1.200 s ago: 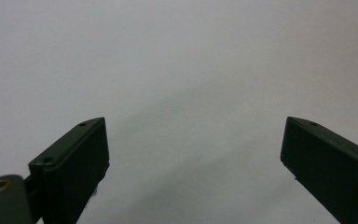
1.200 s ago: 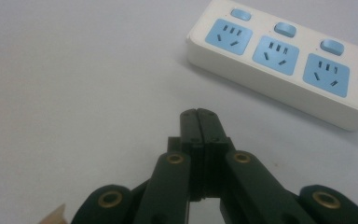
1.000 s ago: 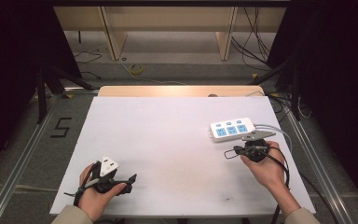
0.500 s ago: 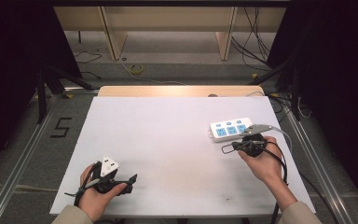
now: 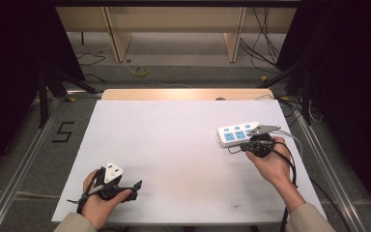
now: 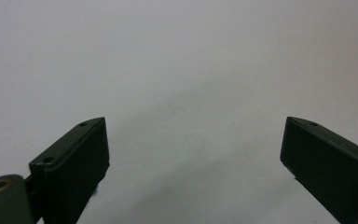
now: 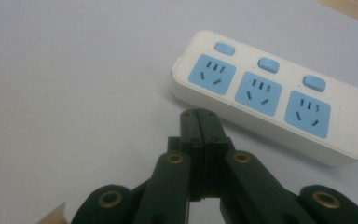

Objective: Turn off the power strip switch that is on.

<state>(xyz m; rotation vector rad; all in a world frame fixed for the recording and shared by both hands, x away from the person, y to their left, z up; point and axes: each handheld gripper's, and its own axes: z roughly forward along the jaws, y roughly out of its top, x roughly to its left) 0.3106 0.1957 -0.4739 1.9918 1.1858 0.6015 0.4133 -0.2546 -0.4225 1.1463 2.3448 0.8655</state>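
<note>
Lying flat on the right half of the white tabletop (image 5: 174,145), toward its far edge, a white power strip (image 7: 270,95) shows three pale blue sockets in a row, each with a small blue switch button beside it. In the right gripper view its long body runs at a slant from upper left to lower right, and a pale cord leaves its right end. The right tool (image 7: 198,122) sits just beside the strip's near long side, its two black jaws pressed together with nothing between them and their tips close to the strip's edge below the first and second sockets; whether they touch the casing I cannot tell. From the high view the right hand (image 5: 270,162) holds this tool (image 5: 241,147) just in front of the strip (image 5: 239,133), with the grey three-cornered plate over the strip's right end and black cable looping back along the forearm. Well apart, at the near left of the tabletop, the left hand (image 5: 100,203) holds the left tool (image 5: 136,186) low over the bare surface, its white three-cornered plate facing up. In the left gripper view the left tool (image 6: 193,163) has its jaws spread wide, with plain white tabletop between them. Beyond the tabletop's far edge lies a grey floor with cables and pale wooden furniture legs, and a figure 5 is marked on the floor at the left.
</note>
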